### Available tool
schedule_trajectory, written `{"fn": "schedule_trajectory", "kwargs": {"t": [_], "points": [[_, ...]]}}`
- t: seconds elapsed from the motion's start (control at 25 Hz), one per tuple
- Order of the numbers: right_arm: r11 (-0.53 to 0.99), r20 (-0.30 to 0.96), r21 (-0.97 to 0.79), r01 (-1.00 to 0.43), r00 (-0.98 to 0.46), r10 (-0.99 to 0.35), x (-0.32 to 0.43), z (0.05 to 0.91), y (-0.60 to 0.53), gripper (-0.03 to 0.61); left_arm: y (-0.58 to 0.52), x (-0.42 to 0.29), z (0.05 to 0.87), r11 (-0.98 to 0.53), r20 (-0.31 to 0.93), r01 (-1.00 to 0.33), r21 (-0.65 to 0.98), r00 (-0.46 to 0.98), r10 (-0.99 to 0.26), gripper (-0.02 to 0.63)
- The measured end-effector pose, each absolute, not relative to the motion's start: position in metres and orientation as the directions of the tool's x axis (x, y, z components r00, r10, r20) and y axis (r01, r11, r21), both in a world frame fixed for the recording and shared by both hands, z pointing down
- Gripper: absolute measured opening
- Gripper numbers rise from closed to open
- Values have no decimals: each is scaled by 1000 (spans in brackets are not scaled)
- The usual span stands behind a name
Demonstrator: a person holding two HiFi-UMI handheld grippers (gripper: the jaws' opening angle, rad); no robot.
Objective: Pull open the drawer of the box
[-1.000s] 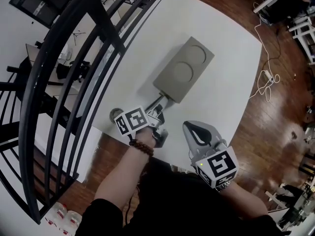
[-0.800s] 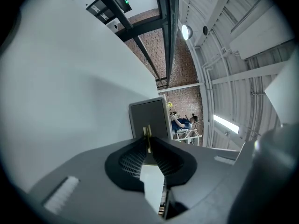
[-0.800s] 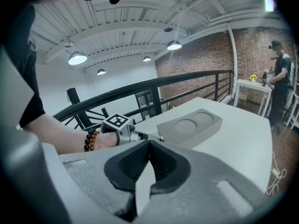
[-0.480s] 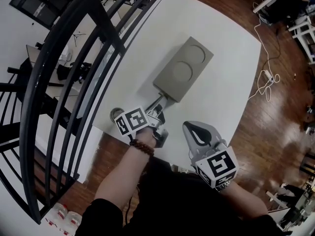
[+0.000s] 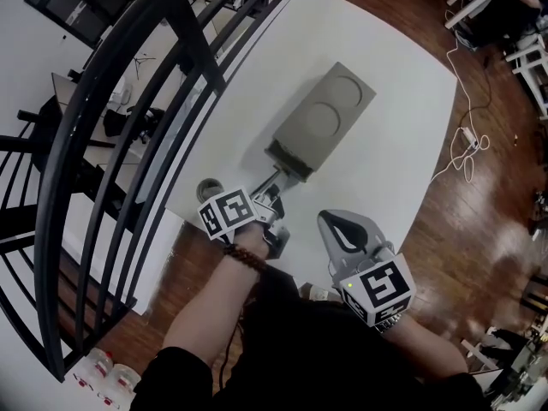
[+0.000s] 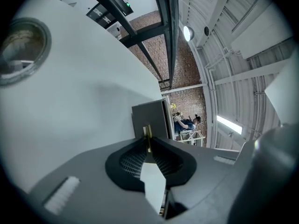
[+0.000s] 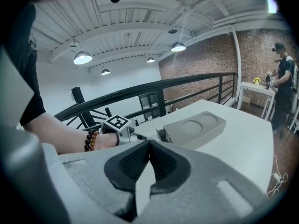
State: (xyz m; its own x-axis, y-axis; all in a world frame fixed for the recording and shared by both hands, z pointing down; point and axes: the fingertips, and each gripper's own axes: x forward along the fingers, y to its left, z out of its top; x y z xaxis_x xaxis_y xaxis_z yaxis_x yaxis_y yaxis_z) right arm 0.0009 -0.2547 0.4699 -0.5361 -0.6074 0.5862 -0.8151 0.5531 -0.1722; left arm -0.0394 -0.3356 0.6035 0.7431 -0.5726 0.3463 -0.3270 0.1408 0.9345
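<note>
Both grippers are showing jaws pressed together. The left gripper (image 5: 280, 182) is pinching the thin pull (image 6: 147, 133) of the drawer (image 5: 289, 161), which is sitting straight ahead of its tips, poking a little out of the box's (image 5: 324, 120) near end. The right gripper (image 5: 336, 223) is gripping nothing, hanging just right of the left one, short of the box

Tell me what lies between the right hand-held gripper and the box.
Only bare white table, as the head view shows; the right hand-held gripper sits apart from the box.
</note>
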Motion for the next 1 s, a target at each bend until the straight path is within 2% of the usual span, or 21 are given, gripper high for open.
{"fn": "schedule_trajectory", "kwargs": {"t": [1.0], "points": [[649, 548, -171, -742, -619, -563, -28, 456, -219, -8, -285, -93, 607, 215, 401, -349, 912, 650, -646, 54]]}}
